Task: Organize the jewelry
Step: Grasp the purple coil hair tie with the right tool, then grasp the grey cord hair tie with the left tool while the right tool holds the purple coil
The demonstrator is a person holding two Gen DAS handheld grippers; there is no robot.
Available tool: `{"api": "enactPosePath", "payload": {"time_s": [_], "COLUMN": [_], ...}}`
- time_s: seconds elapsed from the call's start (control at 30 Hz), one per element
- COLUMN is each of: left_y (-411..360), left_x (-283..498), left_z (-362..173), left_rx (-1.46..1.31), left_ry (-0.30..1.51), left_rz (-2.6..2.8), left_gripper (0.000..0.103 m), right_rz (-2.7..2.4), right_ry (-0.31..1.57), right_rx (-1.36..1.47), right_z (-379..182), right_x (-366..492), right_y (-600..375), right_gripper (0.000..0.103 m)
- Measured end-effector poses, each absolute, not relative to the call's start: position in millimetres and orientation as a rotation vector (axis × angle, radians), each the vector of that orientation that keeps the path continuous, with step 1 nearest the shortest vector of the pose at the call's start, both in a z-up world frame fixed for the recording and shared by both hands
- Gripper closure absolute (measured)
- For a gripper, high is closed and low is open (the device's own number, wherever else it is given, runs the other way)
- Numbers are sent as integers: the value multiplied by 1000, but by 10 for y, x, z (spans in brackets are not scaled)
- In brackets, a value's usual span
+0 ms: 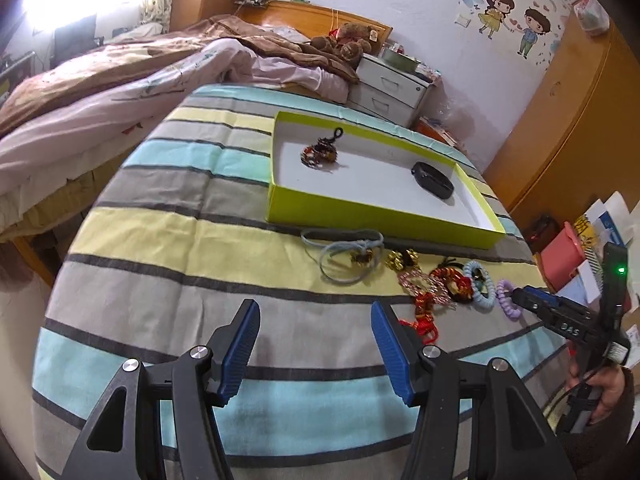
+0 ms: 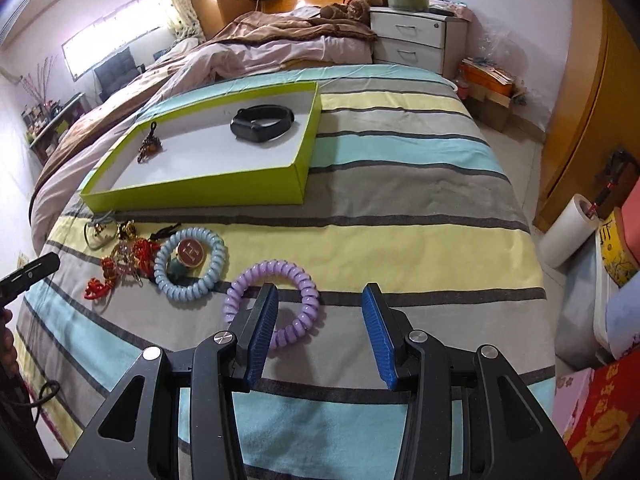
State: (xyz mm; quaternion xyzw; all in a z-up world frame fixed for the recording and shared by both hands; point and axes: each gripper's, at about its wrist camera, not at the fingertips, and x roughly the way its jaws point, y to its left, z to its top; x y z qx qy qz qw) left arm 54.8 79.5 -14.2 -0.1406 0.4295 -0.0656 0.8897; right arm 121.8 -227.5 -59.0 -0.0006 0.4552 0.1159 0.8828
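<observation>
A lime-green box lid [image 1: 372, 214] [image 2: 200, 194] lies on the striped cloth; inside it are a black wristband [image 1: 433, 179] [image 2: 262, 122] and a beaded charm [image 1: 320, 153] [image 2: 149, 145]. In front of it lies a row of jewelry: a grey cord bracelet [image 1: 348, 254], gold and red charms [image 1: 424, 284] [image 2: 124, 264], a light-blue coil band [image 1: 480, 282] [image 2: 190, 266] and a purple coil band [image 1: 506, 298] [image 2: 296, 300]. My left gripper [image 1: 316, 312] is open and empty above the cloth. My right gripper [image 2: 320, 294] [image 1: 524, 298] is open, its left finger over the purple band.
The striped cloth [image 2: 400, 208] covers a table whose right edge drops to the floor. A bed [image 1: 120, 80] stands behind, with a white nightstand [image 2: 412, 36] and an orange wardrobe [image 1: 568, 120]. Boxes and a paper roll [image 2: 568, 236] crowd the right side.
</observation>
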Motion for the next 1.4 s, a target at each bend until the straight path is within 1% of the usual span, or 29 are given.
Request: {"api": "enactPosePath", "payload": {"time_s": [0.13, 0.23, 0.37, 0.4, 0.47, 0.77, 1.07, 1.4], "left_y": [771, 751, 735, 733, 733, 661, 503, 359], "left_x": [525, 524, 522, 525, 530, 590, 814, 1126], "left_z": [-169, -177, -172, -171, -167, -131, -45, -187], "left_rx": [-296, -298, -295, -295, -297, -252, -112, -13], "left_ry": [898, 904, 903, 904, 902, 905, 892, 922], "left_rz": [-149, -157, -161, -160, -159, -169, -199, -201], "left_gripper": [46, 46, 46, 46, 46, 46, 46, 46], "right_rz": [236, 223, 223, 219, 218, 223, 254, 272], "right_ry": [943, 939, 936, 936, 934, 899, 864, 860], "right_rx": [-10, -24, -24, -32, -45, -3, 39, 47], "right_z": [-597, -598, -601, -599, -594, -520, -400, -365], "right_x": [1192, 1174, 1162, 1160, 1152, 1104, 1108, 1153], "right_y": [-2264, -2264, -2270, -2261, -2232, -2291, -2277, -2214], "right_gripper": [59, 68, 73, 76, 93, 93, 93, 93]}}
